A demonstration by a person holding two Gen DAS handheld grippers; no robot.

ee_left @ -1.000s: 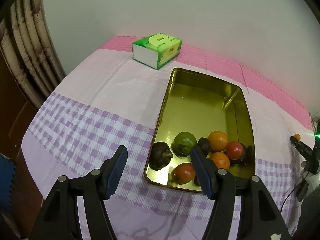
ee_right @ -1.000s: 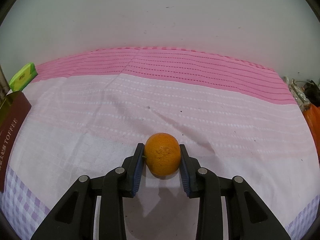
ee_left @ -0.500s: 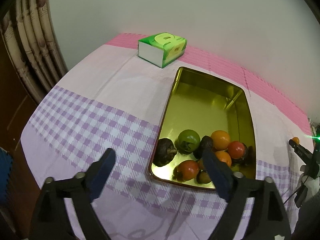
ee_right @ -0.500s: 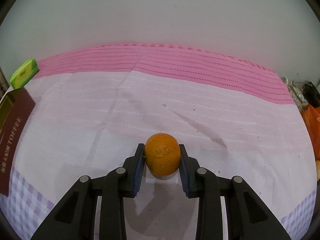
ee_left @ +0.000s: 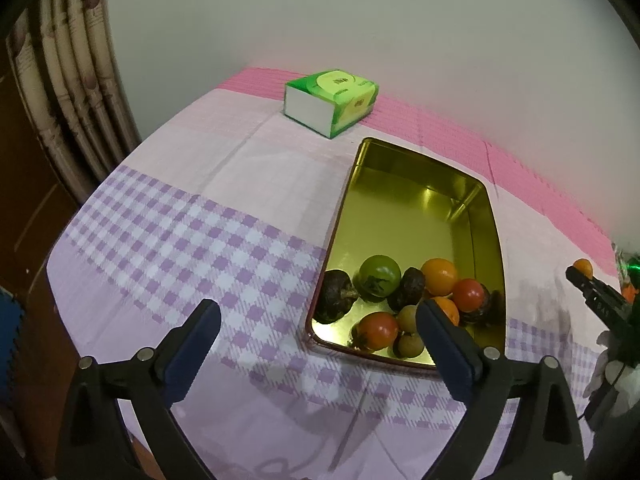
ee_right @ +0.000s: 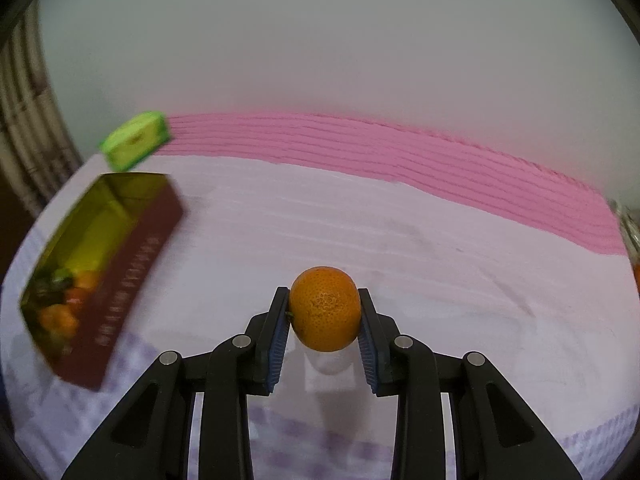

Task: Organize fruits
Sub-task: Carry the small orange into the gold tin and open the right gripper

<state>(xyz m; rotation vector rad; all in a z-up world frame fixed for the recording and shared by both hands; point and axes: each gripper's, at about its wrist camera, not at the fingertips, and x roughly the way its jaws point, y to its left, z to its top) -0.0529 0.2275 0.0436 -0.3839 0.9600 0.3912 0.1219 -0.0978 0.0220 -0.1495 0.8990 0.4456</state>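
A gold tin (ee_left: 420,208) with dark red sides lies on the tablecloth; several fruits crowd its near end, among them a green one (ee_left: 379,274), an orange one (ee_left: 439,276) and red ones. My left gripper (ee_left: 318,320) hangs above the tin's near left corner, its jaws opening wide with nothing between them. My right gripper (ee_right: 323,312) is shut on an orange (ee_right: 325,308), lifted above the cloth to the right of the tin (ee_right: 132,264). In the left wrist view that gripper and orange (ee_left: 582,267) show at the far right.
A green tissue box (ee_left: 331,101) stands behind the tin near the wall. The table's left edge drops off beside a curtain (ee_left: 68,92). Pink-striped cloth (ee_right: 400,148) runs along the wall. Some clutter sits at the far right edge (ee_left: 628,280).
My left gripper's jaws have spread far apart. My right gripper rose and swung left with the orange, bringing the tin and the green box well into its view.
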